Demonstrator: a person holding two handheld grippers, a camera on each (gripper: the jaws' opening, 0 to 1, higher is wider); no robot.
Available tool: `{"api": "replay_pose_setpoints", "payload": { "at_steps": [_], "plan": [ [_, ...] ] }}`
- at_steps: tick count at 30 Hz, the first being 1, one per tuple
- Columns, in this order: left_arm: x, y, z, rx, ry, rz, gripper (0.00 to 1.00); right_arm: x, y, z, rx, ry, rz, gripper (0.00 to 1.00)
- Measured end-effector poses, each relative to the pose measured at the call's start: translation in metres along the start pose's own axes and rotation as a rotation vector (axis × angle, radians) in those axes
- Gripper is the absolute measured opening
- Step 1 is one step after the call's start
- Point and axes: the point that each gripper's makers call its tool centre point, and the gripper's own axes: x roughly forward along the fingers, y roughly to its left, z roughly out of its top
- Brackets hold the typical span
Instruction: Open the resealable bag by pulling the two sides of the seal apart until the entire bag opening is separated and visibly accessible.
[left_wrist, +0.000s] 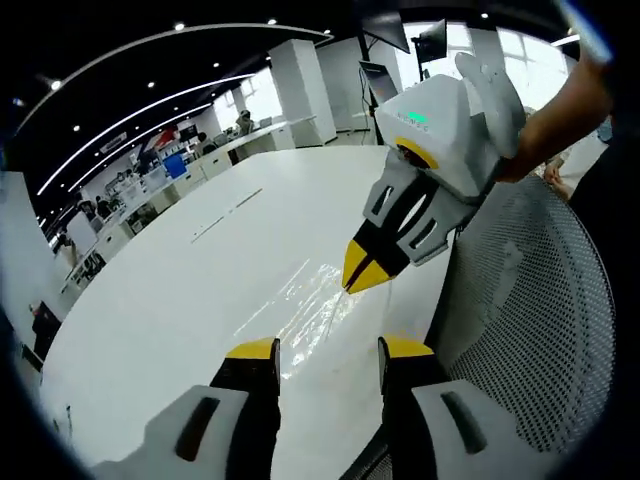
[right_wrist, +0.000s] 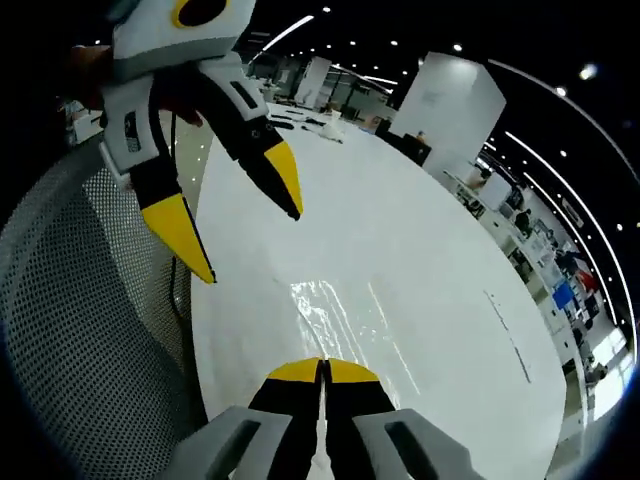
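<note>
Each gripper is built from pale grey moulded shells with slotted cut-outs, black inner jaw arms and yellow pointed tips. On the right gripper, a green light and a yellow ring are carried on its white housing. The same yellow ring is seen on the left gripper.

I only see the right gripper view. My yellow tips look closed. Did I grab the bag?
Observer: Seems so. In the left gripper view, your right hand-held gripper is shut, with its tips right at the clear bag's edge.
Operator: Where's the other one aiming?
Observer: The left hand-held gripper is open, and the bag lies just ahead, between its jaws.
Operator: Is anything glowing on mine?
Observer: Yes, a green light on its white body.
</note>
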Motion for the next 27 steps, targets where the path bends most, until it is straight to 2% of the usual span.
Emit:
{"api": "replay_pose_setpoints", "payload": {
  "at_steps": [4,6,7,9,11,15,16,18,19,21,25,27],
  "plan": [
    [-0.002,0.007,-0.006,0.003,0.010,0.009,0.39,0.006,-0.008,-0.003,0.043,-0.007,0.001,0.00],
    [-0.005,0.016,0.001,0.011,-0.036,0.056,0.42,0.008,-0.011,-0.003,0.056,-0.007,0.001,0.00],
    [-0.008,0.025,0.003,0.035,-0.038,0.099,0.43,0.011,-0.014,-0.003,0.060,-0.005,0.003,0.00],
    [-0.011,0.031,0.001,0.039,-0.013,0.128,0.48,0.014,-0.021,-0.003,0.032,0.009,-0.003,0.00],
    [-0.011,0.037,0.001,0.025,-0.015,0.145,0.55,0.017,-0.030,-0.003,0.037,0.010,-0.008,0.00],
    [-0.012,0.045,0.002,-0.020,-0.027,0.148,0.61,0.022,-0.043,-0.003,0.054,0.005,-0.012,0.00],
    [-0.011,0.045,0.004,-0.033,-0.051,0.134,0.63,0.023,-0.046,-0.003,0.055,0.008,-0.011,0.00],
    [-0.014,0.048,0.019,-0.063,-0.147,0.137,0.61,0.025,-0.051,-0.004,0.082,0.014,-0.006,0.00],
    [-0.015,0.048,0.022,-0.083,-0.163,0.134,0.60,0.025,-0.053,-0.004,0.084,0.012,-0.007,0.00],
    [-0.016,0.050,0.020,-0.123,-0.154,0.124,0.62,0.026,-0.059,-0.004,0.093,0.008,-0.009,0.00],
    [-0.013,0.055,0.019,-0.141,-0.144,0.128,0.81,0.030,-0.069,-0.008,0.110,0.016,-0.013,0.00],
    [-0.013,0.056,0.015,-0.137,-0.131,0.127,0.85,0.032,-0.072,-0.010,0.092,0.021,-0.003,0.00]
  ]
}}
